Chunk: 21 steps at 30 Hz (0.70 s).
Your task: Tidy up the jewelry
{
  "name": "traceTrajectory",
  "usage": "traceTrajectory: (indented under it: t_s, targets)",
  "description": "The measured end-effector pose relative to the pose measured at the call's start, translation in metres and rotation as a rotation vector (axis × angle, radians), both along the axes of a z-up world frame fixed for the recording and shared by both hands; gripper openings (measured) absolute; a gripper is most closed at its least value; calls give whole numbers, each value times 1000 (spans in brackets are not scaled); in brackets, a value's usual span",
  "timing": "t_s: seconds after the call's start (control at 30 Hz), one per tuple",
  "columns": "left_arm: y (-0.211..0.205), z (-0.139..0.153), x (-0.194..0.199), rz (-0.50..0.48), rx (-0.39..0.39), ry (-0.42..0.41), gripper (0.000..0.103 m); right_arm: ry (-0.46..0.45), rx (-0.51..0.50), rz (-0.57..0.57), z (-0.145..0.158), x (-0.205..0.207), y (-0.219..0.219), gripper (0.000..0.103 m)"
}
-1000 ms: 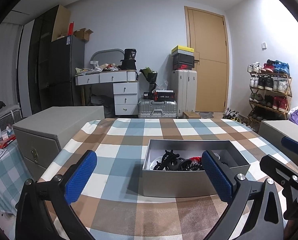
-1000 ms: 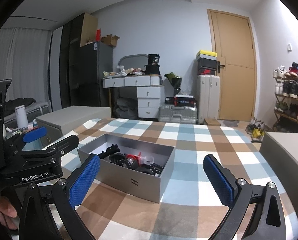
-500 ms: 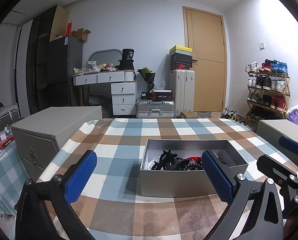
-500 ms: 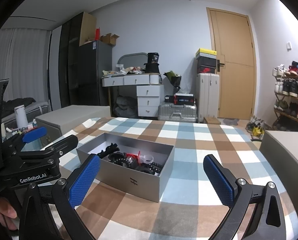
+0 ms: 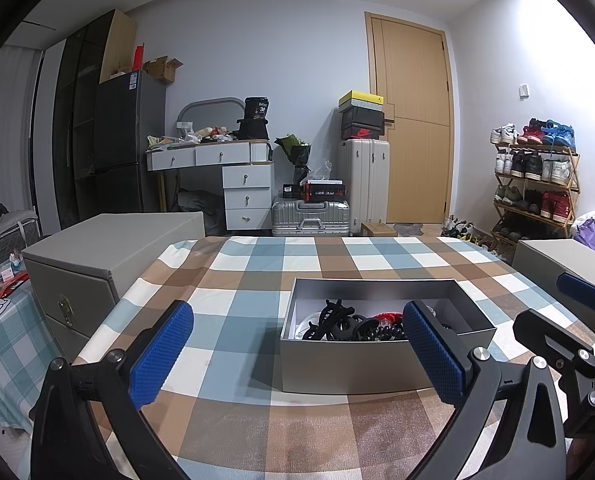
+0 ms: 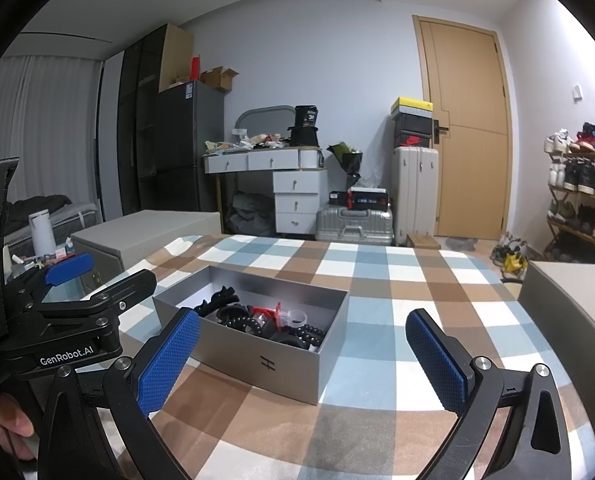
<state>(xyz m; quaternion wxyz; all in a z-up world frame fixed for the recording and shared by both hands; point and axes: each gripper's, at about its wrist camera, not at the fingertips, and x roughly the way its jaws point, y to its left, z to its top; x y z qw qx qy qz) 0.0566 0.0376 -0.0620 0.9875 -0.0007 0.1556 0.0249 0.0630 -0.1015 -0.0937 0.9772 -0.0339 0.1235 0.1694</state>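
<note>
An open grey box (image 5: 377,368) (image 6: 257,354) sits on the checked tablecloth (image 5: 241,312) (image 6: 377,280). Inside lie black hair clips (image 5: 329,318) (image 6: 221,300), black coiled hair ties (image 5: 377,330) (image 6: 241,324), a red piece (image 5: 387,316) (image 6: 267,312) and a clear ring (image 6: 297,316). My left gripper (image 5: 297,354) is open, held above the table's near edge, its right pad in front of the box. My right gripper (image 6: 303,360) is open too, nothing between its pads, with the box just beyond it. The left gripper also shows at the left of the right wrist view (image 6: 97,280).
A grey drawer chest (image 5: 97,256) stands left of the table and another grey chest (image 6: 569,300) on the right. A hand (image 6: 5,424) holds the left gripper. Beyond the table are suitcases (image 5: 311,216), a dresser, a door and a shoe rack (image 5: 533,184).
Both cameras shifted slightly; the box sits a little further left in the left wrist view. Both grippers stay open and hold nothing.
</note>
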Motion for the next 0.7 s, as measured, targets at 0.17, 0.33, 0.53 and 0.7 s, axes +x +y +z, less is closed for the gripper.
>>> traceTrajectory:
  t_s: [0.17, 0.33, 0.53, 0.7]
  targets:
    - [0, 1, 0, 0, 0, 0, 102, 0, 0, 0, 0, 0, 0, 103]
    - [0, 1, 0, 0, 0, 0, 102, -1, -1, 1, 0, 0, 0, 103]
    - [0, 1, -1, -3, 0, 1, 102, 0, 0, 2, 0, 0, 0, 103]
    - [0, 0, 0, -3, 2, 3, 102, 0, 0, 0, 0, 0, 0, 103]
